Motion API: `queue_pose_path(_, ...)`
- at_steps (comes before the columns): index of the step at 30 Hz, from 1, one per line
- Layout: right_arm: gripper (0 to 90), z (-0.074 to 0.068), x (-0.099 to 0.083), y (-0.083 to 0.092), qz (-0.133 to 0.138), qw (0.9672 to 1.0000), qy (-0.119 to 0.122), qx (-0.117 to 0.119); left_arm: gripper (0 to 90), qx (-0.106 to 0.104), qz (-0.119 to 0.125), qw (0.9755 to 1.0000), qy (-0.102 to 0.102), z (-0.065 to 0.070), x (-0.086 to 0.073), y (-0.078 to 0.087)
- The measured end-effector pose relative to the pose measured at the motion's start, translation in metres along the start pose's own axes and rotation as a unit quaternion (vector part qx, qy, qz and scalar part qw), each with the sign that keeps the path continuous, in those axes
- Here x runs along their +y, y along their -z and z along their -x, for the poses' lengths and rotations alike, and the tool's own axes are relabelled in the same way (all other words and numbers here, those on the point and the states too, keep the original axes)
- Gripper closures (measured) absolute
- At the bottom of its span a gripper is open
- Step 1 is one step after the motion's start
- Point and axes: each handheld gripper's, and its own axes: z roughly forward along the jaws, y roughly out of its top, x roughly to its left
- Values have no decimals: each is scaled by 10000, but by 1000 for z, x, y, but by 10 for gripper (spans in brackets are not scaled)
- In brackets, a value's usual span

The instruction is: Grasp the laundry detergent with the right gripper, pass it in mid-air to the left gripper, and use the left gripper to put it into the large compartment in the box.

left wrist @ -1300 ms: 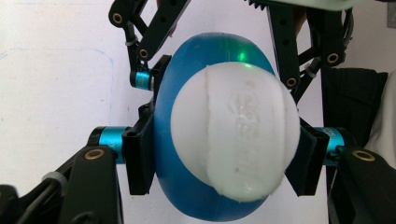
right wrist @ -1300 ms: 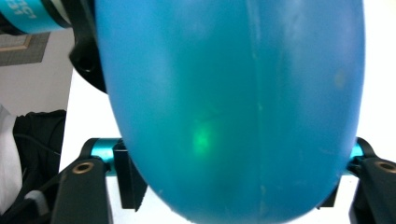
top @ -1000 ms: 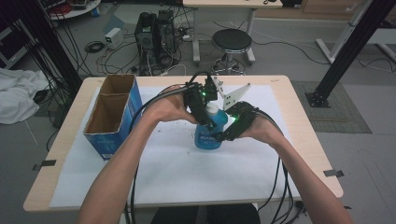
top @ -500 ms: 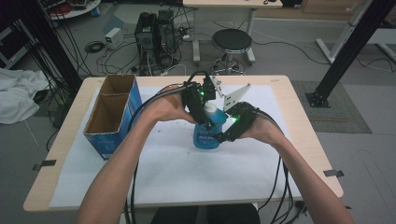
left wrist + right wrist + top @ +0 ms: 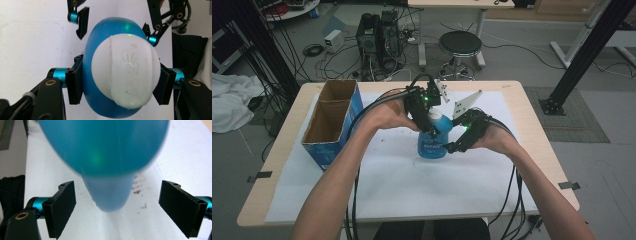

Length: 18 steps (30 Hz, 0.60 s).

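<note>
— Where is the bottle, and who has it?

— The blue bottle [image 5: 430,142] stands upright on the white sheet [image 5: 412,185] near the middle of the table [image 5: 532,130], between the two hands. The left gripper [image 5: 428,120] comes down over its white cap [image 5: 125,75]; in the left gripper view both black pads press the blue shoulder just under the cap, one on each side, so it is clamped on the bottle.

— And the other tool?

— The right gripper [image 5: 452,147] sits low at the bottle's right side. In the right gripper view its jaws stand wide apart, with the blurred blue body hanging between them and touching neither pad.

— Any writing you can make out?

— There is raised lettering moulded across the top of the cap, but it is too soft to read. The bottle carries a label [image 5: 430,145] with pale print, also illegible from the high view.

— Anything else on the table?

— A blue cardboard box [image 5: 329,122] with two open compartments, well apart at the left edge.
</note>
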Motion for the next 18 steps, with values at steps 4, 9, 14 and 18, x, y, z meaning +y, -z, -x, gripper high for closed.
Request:
queue_pose_path(4,133,1,-4,5,-277,9995,-59,-119,379,29,-23,9999,113,0,-3,5)
queue_pose_path(9,133,5,-8,16,-683,9966,81,-458,379,141,-142,9996,173,-2,-6,18)
queue_pose_path(14,133,11,-14,24,-1236,9899,225,-655,379,310,-278,9985,347,-5,-9,40)
queue_pose_path(18,133,17,-23,29,-1684,9828,110,-752,379,455,-337,9965,614,-6,-12,62)
